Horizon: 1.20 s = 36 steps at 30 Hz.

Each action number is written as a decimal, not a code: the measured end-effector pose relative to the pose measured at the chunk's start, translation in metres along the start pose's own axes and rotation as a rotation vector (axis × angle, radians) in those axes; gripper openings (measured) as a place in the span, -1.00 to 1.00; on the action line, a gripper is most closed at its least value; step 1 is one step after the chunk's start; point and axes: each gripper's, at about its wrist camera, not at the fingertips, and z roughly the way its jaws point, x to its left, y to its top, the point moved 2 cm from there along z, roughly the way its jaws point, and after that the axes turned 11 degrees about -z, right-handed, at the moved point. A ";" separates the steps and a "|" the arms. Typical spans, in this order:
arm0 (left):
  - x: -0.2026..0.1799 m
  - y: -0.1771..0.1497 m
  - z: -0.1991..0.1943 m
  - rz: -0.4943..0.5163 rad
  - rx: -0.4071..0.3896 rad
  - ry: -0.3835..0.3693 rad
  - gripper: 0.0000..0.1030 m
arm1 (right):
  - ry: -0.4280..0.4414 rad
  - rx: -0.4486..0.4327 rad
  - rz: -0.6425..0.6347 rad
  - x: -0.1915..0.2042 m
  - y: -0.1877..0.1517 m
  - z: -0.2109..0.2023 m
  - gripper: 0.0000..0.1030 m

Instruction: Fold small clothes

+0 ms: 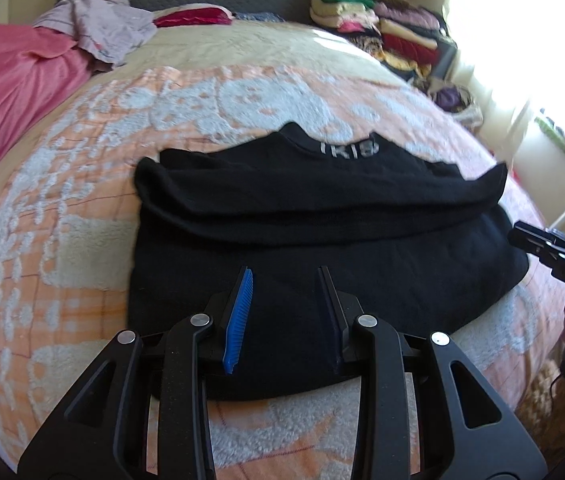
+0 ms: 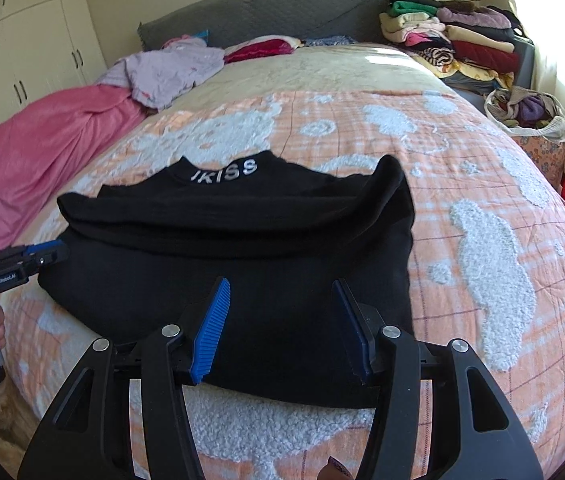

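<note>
Our two grippers hang parted over the near hem of the black top.

We hold the left gripper (image 1: 284, 316) and right gripper (image 2: 278, 324) released, nothing between the pads, above the black top (image 1: 322, 248), which lies on the bedspread (image 1: 82, 184) with its sleeves folded across, presumably so we can pinch the hem and fold it toward the collar.

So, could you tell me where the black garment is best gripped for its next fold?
Probably its near hem, one gripper toward each near corner, coming from the bed's near side. The black garment lies flat with sleeves folded across; both grippers stand open above that edge.
</note>
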 end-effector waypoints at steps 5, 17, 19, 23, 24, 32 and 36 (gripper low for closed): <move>-0.007 0.003 0.024 0.050 0.019 0.037 -0.52 | -0.045 0.080 -0.043 -0.003 0.004 0.040 -0.02; 0.005 0.046 0.049 -0.009 -0.004 0.039 -0.52 | -0.018 0.052 0.012 -0.028 0.048 0.073 -0.04; 0.010 0.056 0.048 -0.030 -0.018 0.036 -0.52 | -0.023 0.038 0.019 -0.033 0.055 0.072 -0.04; 0.024 0.072 0.036 -0.075 -0.056 0.031 -0.52 | -0.035 0.002 0.044 -0.045 0.063 0.063 -0.04; 0.027 0.074 0.033 -0.083 -0.066 0.033 -0.52 | -0.042 -0.005 0.048 -0.048 0.063 0.060 -0.03; 0.075 0.083 0.013 -0.189 -0.107 0.074 -0.52 | -0.117 -0.008 0.120 -0.084 0.051 0.046 -0.01; 0.090 0.082 0.022 -0.224 -0.073 0.082 -0.52 | -0.129 0.013 0.131 -0.092 0.047 0.049 0.00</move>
